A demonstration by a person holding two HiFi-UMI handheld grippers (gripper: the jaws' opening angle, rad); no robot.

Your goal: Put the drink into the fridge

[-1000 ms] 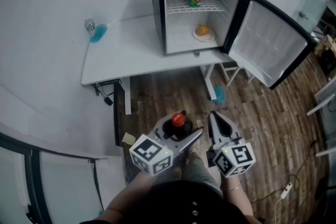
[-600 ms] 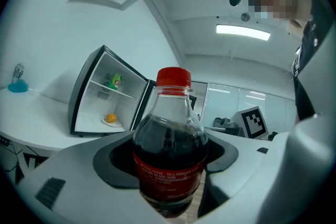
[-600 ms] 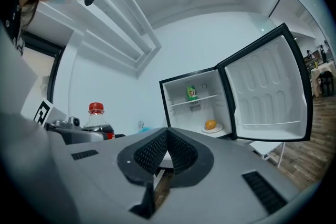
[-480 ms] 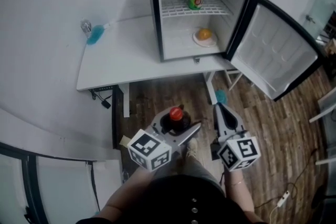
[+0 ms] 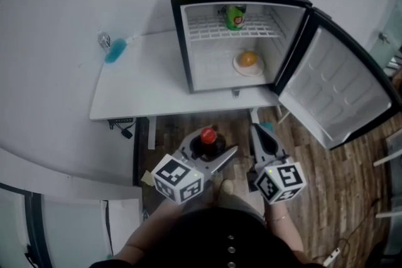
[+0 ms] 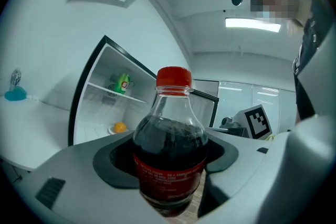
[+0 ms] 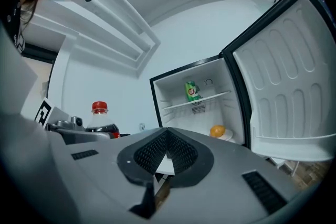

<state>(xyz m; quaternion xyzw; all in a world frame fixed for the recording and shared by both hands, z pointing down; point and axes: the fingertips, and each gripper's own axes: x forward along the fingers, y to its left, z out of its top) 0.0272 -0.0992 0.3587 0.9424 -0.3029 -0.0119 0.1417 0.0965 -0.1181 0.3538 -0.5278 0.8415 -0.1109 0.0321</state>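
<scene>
My left gripper is shut on a dark cola bottle with a red cap, held upright in front of the person's body. In the left gripper view the bottle fills the middle between the jaws. My right gripper hangs beside it, shut and empty; in its own view the jaws meet with nothing between them. The black mini fridge stands on the white table with its door swung wide to the right. Inside are a green can on the wire shelf and an orange on a plate below.
A blue brush-like item lies at the table's back left next to a small glass object. Wooden floor runs under and to the right of the table. The open door juts out over the floor to the right.
The fridge and table have grown nearer and shifted lower in the head view. Both grippers keep their pose, the left still holding the bottle.
</scene>
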